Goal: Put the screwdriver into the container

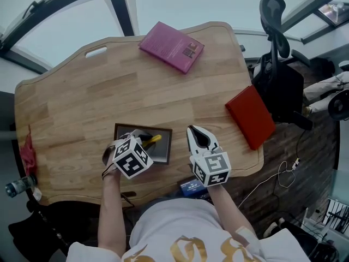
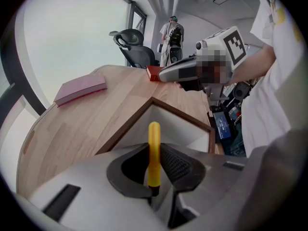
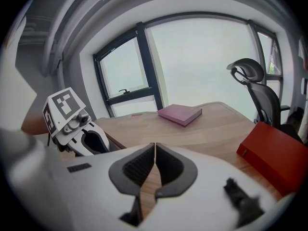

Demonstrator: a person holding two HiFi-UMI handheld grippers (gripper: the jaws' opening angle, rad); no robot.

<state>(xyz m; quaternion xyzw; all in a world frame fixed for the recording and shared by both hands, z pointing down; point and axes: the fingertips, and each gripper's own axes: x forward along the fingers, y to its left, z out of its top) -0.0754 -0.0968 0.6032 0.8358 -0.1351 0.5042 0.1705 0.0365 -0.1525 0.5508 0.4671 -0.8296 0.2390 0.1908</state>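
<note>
two grippers low at the near edge of the wooden table. left gripper clamped on the yellow handle of the screwdriver, handle poking forward past the jaws and out over the container, a shallow dark-rimmed box with a pale floor. no telling whether the tool touches that floor yet. right gripper pinched together on nothing, parked just right of the container and apart from it. pink book at the far side, red book at the right edge, both well apart from the work.

probably the release step now. lower first, to let go from close above the floor and avoid a bounce off the rim. mind the shaft end, hidden behind the jaws in every view: bring it inside the walls too. tilt the handle toward flat, part the jaws slowly, then lift straight up and clear. leave the right gripper parked, or press it against the right wall should the box look likely to skid.
</note>
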